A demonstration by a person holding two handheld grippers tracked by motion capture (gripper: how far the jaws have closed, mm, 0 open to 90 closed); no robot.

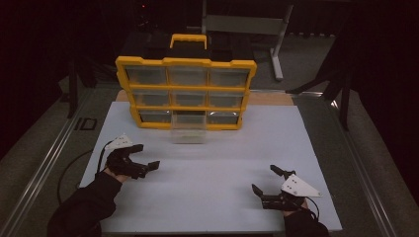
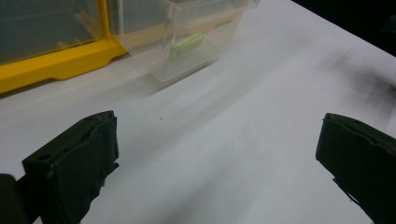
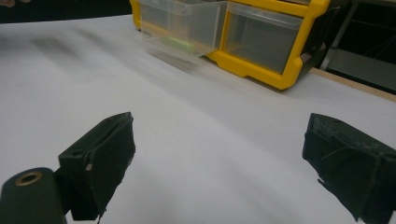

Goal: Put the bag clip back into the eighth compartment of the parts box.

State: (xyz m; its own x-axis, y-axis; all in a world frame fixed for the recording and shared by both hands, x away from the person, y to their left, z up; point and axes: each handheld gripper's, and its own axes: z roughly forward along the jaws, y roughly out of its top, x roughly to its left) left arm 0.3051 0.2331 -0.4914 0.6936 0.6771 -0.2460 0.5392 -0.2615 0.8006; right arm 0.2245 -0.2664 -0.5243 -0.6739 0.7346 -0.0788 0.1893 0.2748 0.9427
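White desk [image 1: 207, 182], dim room. Clear drawer [image 1: 188, 128] pulled out of yellow organizer [image 1: 186, 94], bottom row, middle, something green inside. Left gripper [image 1: 148, 167] and right gripper [image 1: 264, 180] well apart from it, fingers spread, empty. Likely left: reaching inside, then closing.

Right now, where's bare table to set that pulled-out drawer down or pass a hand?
Widest bare stretch: the white table between the left gripper and right gripper, up to the pulled-out drawer. The strips along the left and right edges beside the yellow organizer are also bare. Crowded only at the back, where the organizer stands with the drawer jutting forward.
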